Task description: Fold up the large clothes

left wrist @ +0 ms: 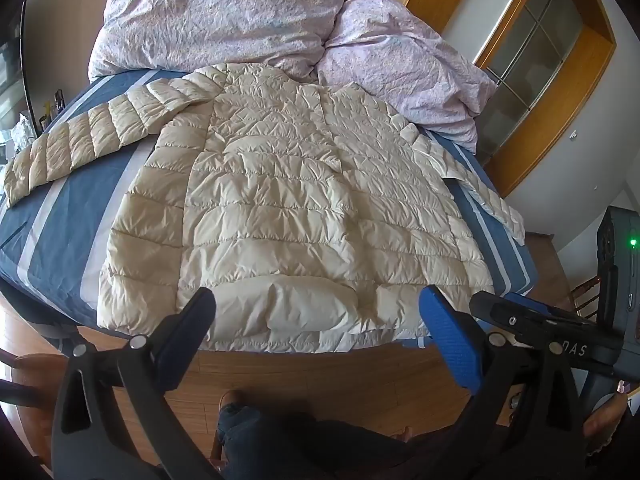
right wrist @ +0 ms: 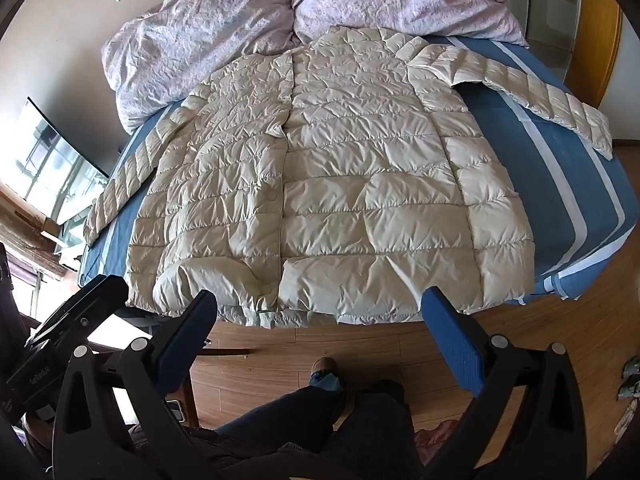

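Bed (left wrist: 60, 236) with blue-and-white striped sheet, wood floor (left wrist: 320, 376) below. One cream quilted jacket (left wrist: 304, 208) spread flat across it, both sleeves out sideways, hem at near edge. Two lilac pillows (left wrist: 216, 16) at head, touching collar. Left tool (left wrist: 318, 312) and right tool (right wrist: 320, 312): both spread wide, gripping nothing, short of hem. Far sleeve cuff partly cut off.

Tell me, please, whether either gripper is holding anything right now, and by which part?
Nothing is held. The left gripper and right gripper are both open, short of the hem of the cream puffer jacket spread flat on the bed.
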A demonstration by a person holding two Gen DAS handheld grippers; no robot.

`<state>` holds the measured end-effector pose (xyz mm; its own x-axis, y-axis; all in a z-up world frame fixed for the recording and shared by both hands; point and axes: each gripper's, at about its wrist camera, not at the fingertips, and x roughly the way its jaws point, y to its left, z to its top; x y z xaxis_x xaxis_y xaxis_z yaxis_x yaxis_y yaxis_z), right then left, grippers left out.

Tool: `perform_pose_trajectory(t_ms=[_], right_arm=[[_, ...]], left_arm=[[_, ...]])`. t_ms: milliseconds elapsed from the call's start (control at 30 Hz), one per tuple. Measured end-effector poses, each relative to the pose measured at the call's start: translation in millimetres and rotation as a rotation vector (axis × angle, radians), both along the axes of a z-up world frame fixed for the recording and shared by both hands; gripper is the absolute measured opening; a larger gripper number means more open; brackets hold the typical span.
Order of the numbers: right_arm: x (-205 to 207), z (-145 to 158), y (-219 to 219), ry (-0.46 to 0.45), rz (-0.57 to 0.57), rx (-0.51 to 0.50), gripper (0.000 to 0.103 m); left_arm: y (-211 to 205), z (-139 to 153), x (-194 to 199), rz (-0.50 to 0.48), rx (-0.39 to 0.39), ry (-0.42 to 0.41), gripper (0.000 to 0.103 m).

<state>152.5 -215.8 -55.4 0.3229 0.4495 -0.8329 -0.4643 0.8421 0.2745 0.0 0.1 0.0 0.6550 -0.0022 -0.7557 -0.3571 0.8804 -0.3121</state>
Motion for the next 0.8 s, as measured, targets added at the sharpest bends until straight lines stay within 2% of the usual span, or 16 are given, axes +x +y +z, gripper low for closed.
perform_pose_trajectory(t_ms=[800], right_arm=[[1.5, -0.9, 1.2, 0.006, 0.000, 0.004, 0.102]], left_arm=[[-0.2, -0.1, 0.1, 0.000, 0.004, 0.002, 0.101]])
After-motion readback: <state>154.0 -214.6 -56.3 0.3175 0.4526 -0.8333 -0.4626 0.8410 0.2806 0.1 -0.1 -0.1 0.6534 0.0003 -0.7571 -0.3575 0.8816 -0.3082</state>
